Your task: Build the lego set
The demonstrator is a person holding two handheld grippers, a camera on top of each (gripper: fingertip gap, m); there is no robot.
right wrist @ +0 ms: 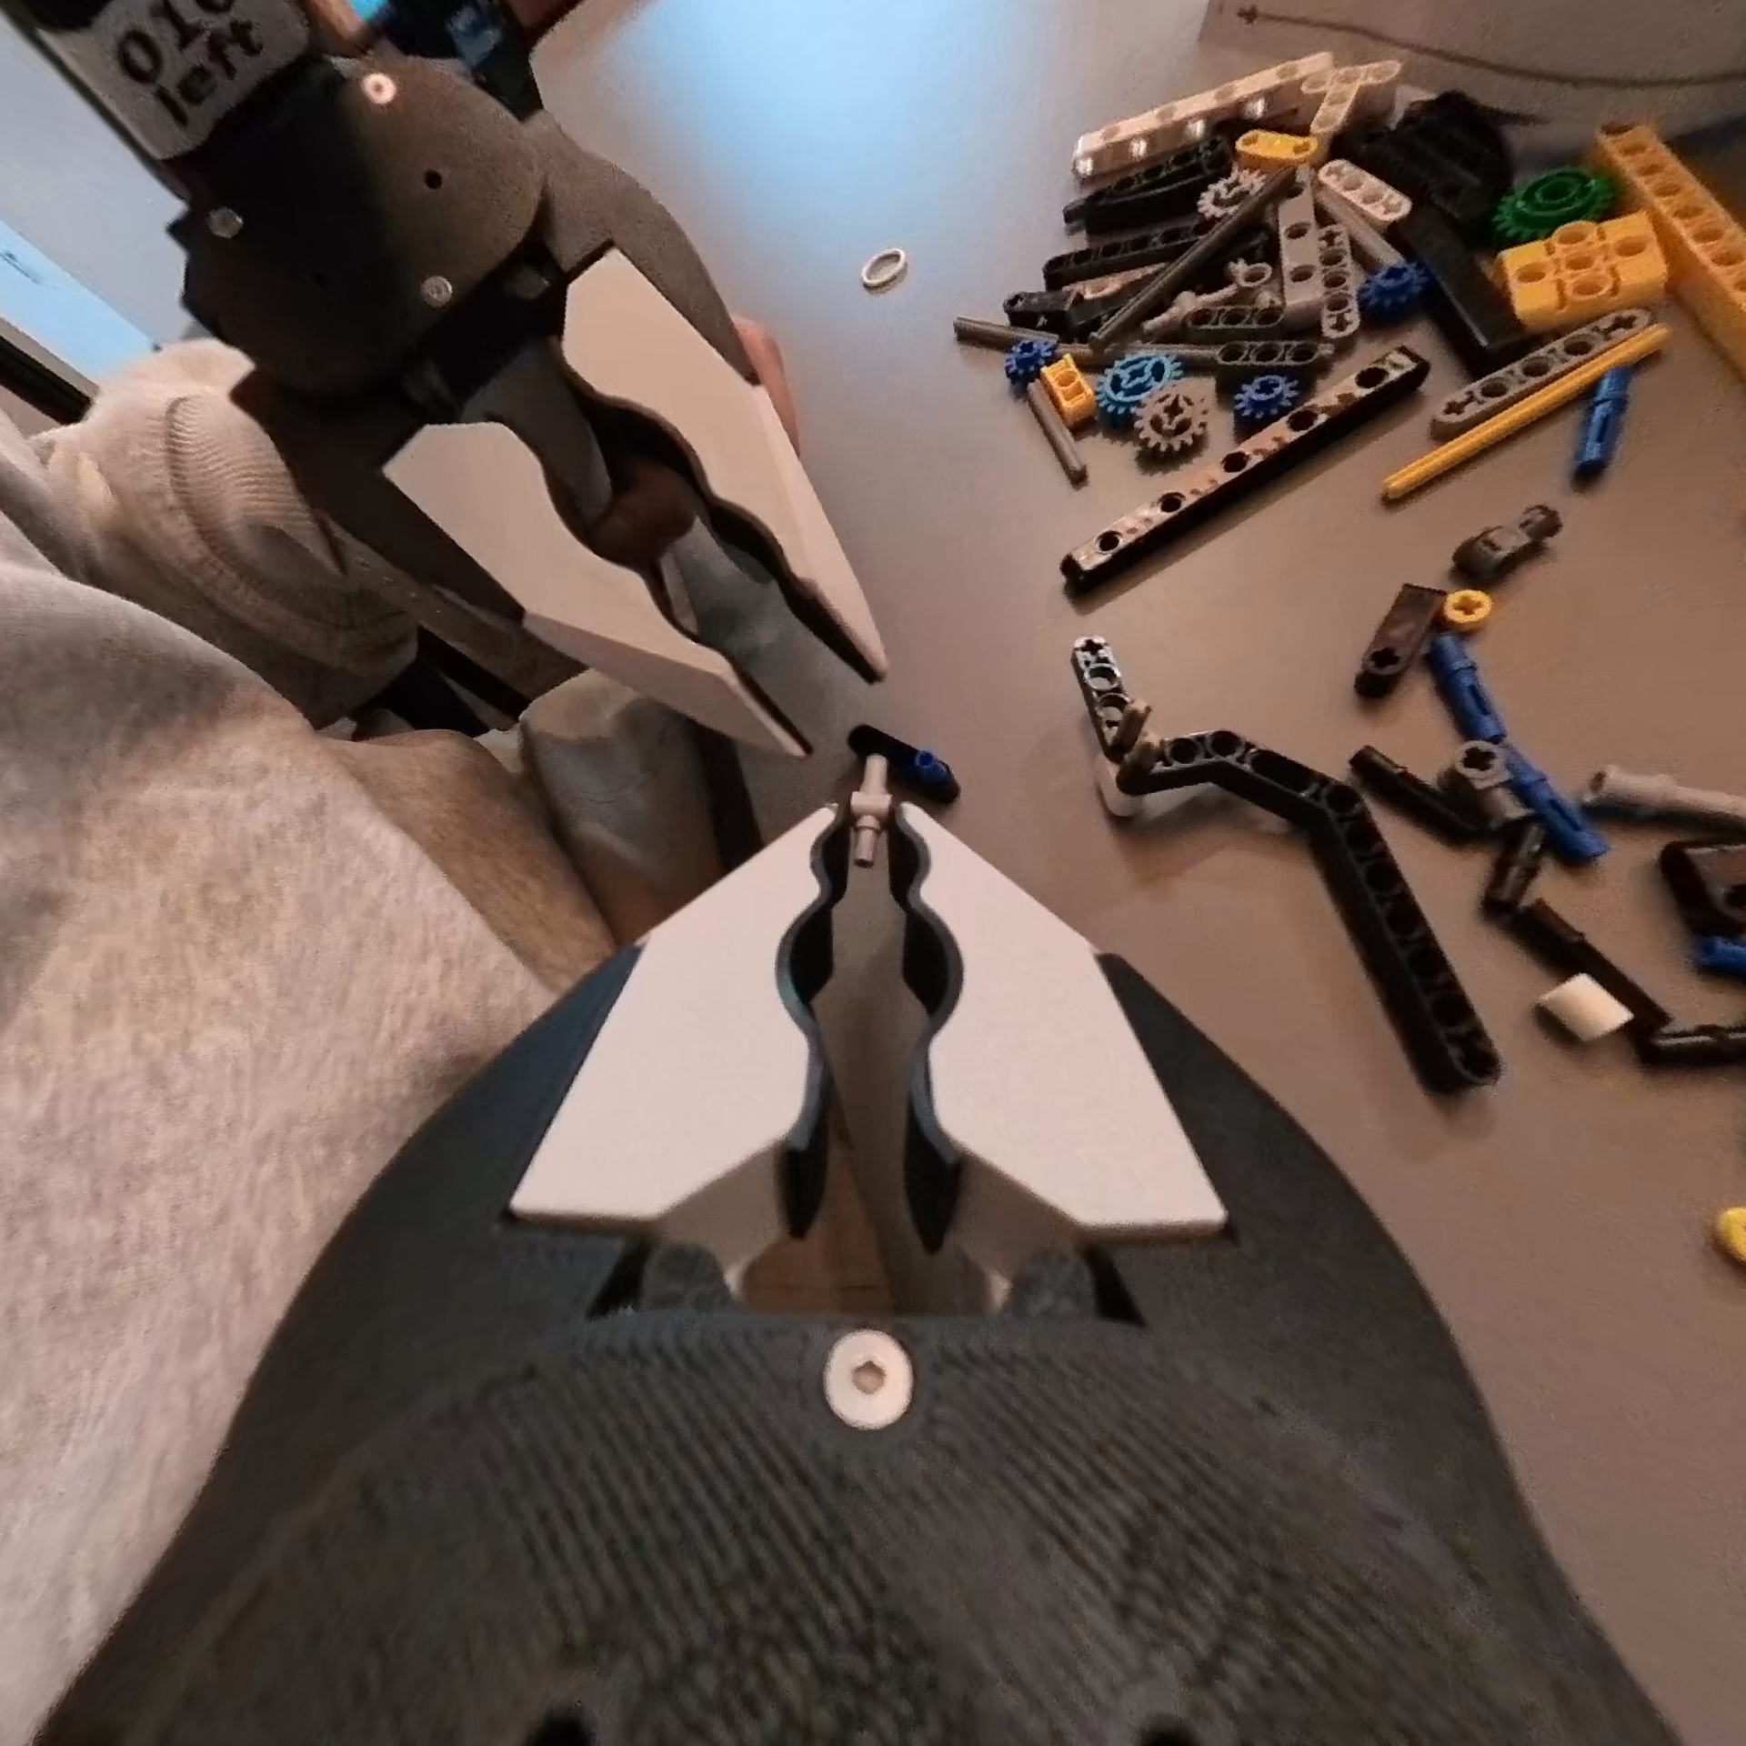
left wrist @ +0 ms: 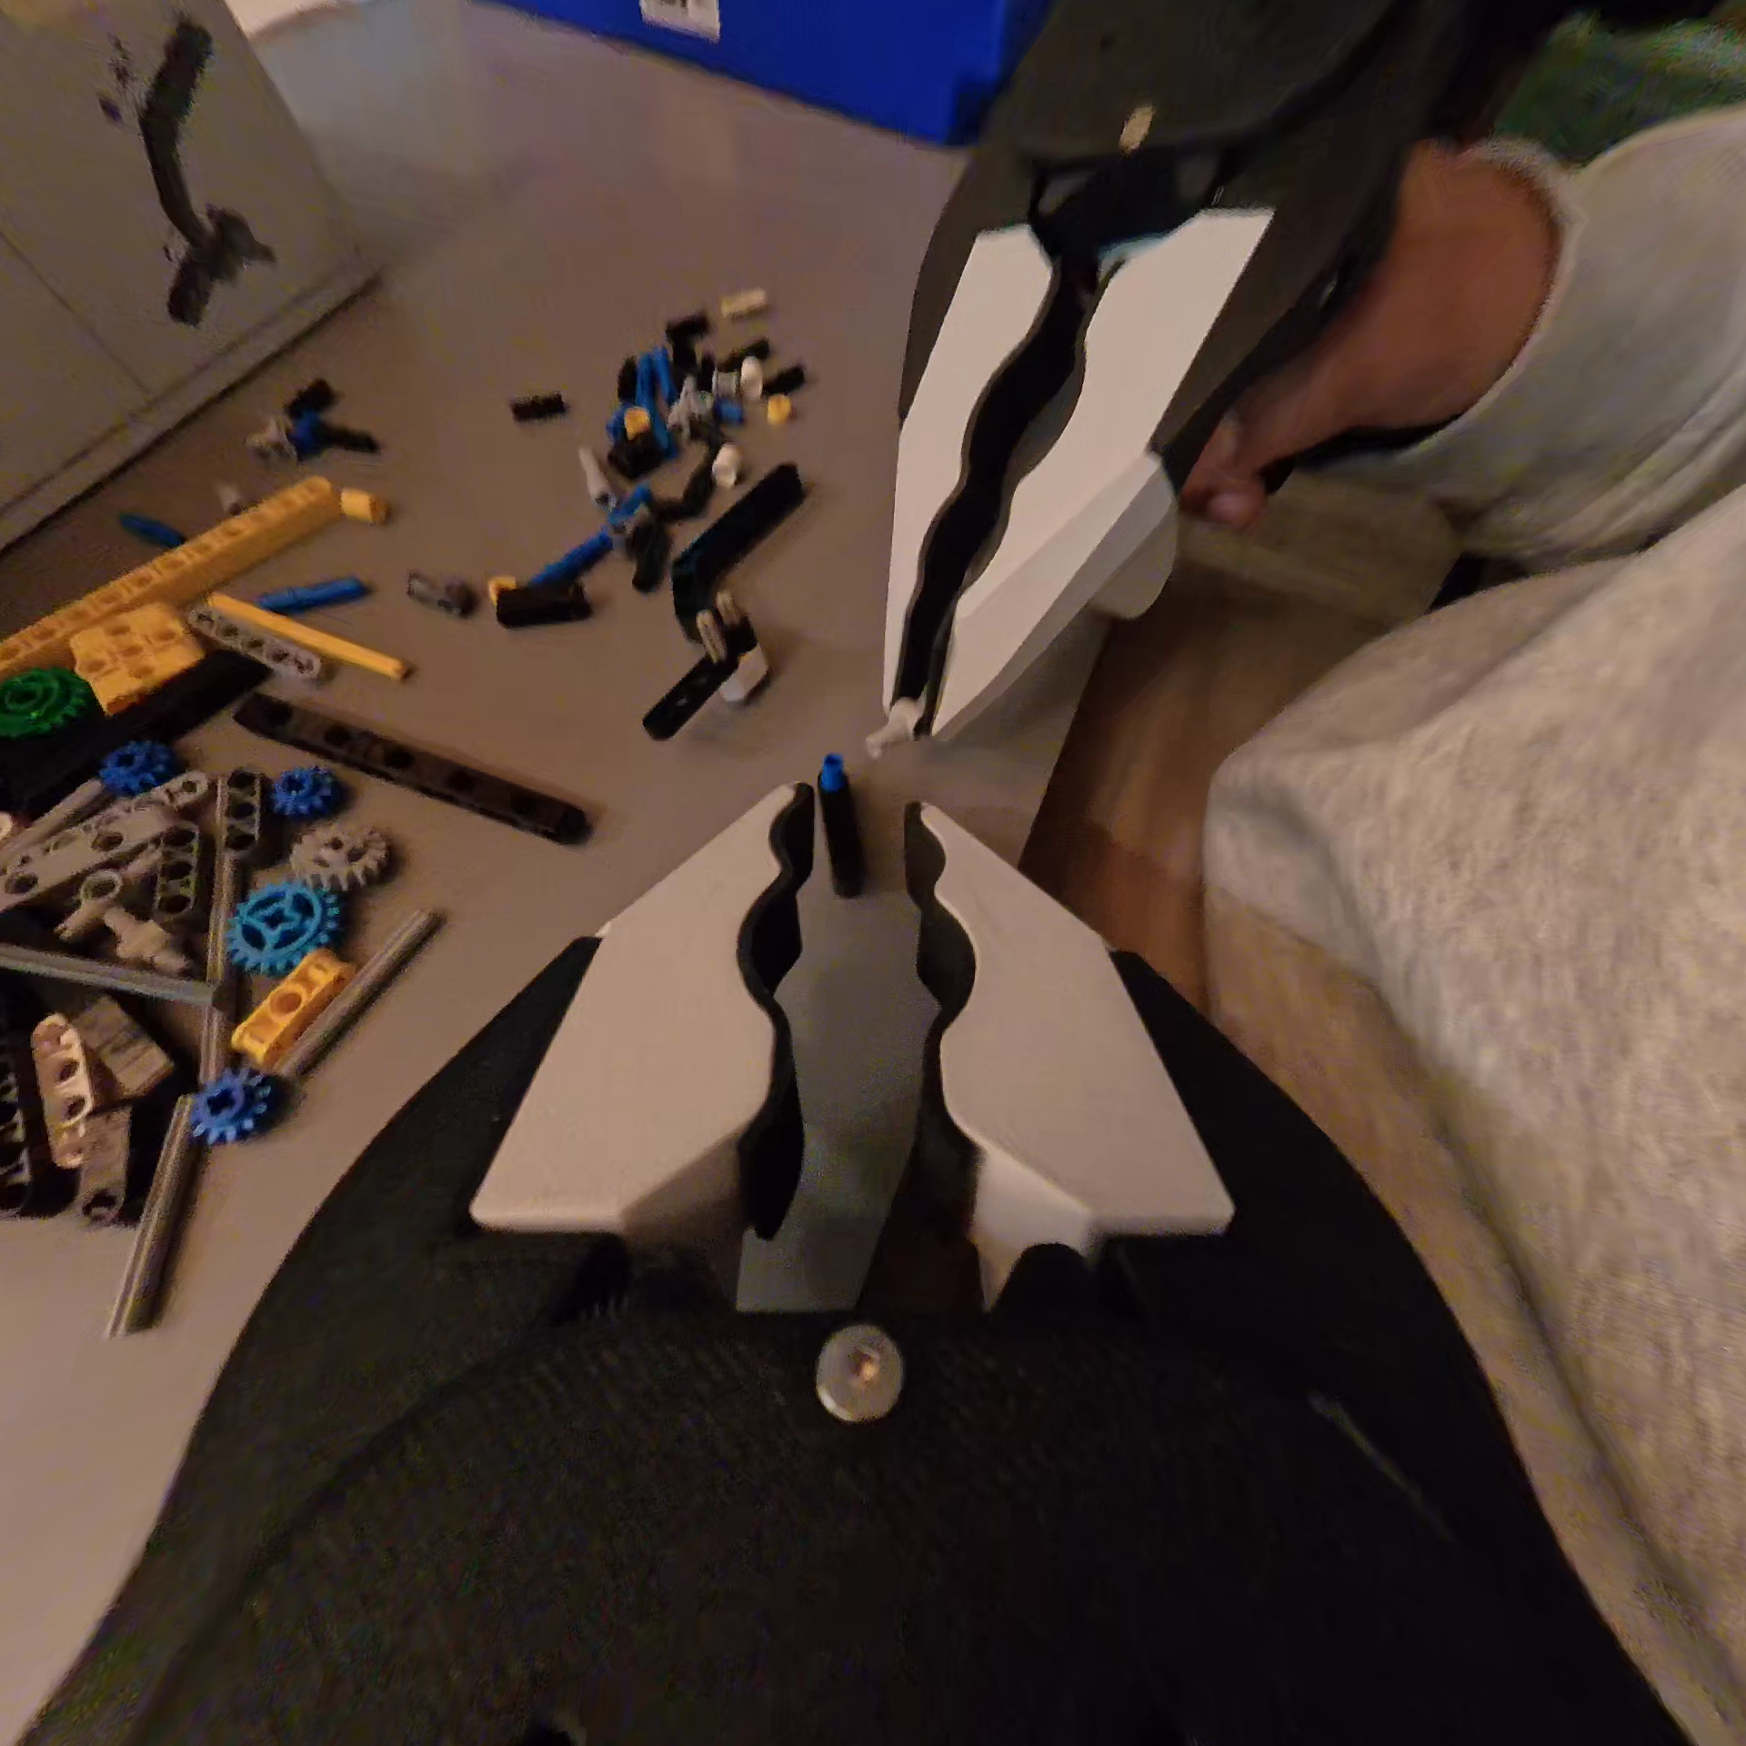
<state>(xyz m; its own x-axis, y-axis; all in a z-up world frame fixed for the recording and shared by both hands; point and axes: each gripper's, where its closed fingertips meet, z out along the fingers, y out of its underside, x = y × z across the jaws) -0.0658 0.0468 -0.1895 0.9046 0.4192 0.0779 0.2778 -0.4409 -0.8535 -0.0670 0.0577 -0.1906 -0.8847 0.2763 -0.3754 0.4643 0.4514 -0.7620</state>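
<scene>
My left gripper (left wrist: 855,803) is open just above the grey table (left wrist: 529,236). A short black piece with a blue pin end (left wrist: 837,831) lies in the gap between its fingertips, close to the left finger. My right gripper (right wrist: 864,813) is shut on a small light grey pin (right wrist: 866,805), whose tip points at the black and blue piece (right wrist: 902,758). The two grippers face each other tip to tip. The right gripper (left wrist: 912,718) and its pin (left wrist: 888,735) also show in the left wrist view, and the left gripper (right wrist: 841,709) shows in the right wrist view.
Loose pieces cover the table: a pile of gears, beams and yellow bricks (left wrist: 142,850), a long black beam (left wrist: 406,770), a bent black beam (right wrist: 1323,850), small blue and black pins (left wrist: 661,425). A blue box (left wrist: 803,47) stands at the back. A person's grey sleeves (left wrist: 1512,1039) border the table edge. Both grippers' tips are close together, under 4 cm apart.
</scene>
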